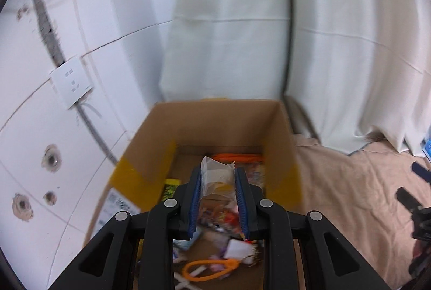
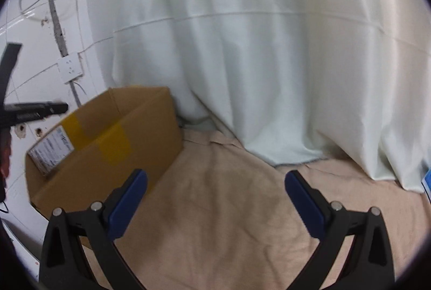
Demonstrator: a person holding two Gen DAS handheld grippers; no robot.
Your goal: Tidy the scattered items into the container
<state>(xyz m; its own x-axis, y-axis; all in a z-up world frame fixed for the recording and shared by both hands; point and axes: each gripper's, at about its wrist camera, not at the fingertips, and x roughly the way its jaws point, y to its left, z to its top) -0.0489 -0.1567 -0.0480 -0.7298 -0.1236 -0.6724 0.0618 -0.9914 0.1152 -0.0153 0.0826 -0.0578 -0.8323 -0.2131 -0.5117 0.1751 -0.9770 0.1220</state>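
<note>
A white curtain point(image 2: 242, 47) hangs behind a beige cloth point(image 2: 215, 209) spread over the surface. At the cloth's left edge, against the tiled wall point(image 1: 40, 128), stands an open cardboard box point(image 1: 215, 128) patched with yellow tape. Inside it lie mixed packets and an orange loop point(image 1: 210, 267). The left gripper point(image 1: 218, 183) hangs above the box opening, its blue pads clamped on a clear plastic packet point(image 1: 217, 176). The right gripper point(image 2: 215, 182), right of the box, has its fingers spread wide over bare cloth.
</note>
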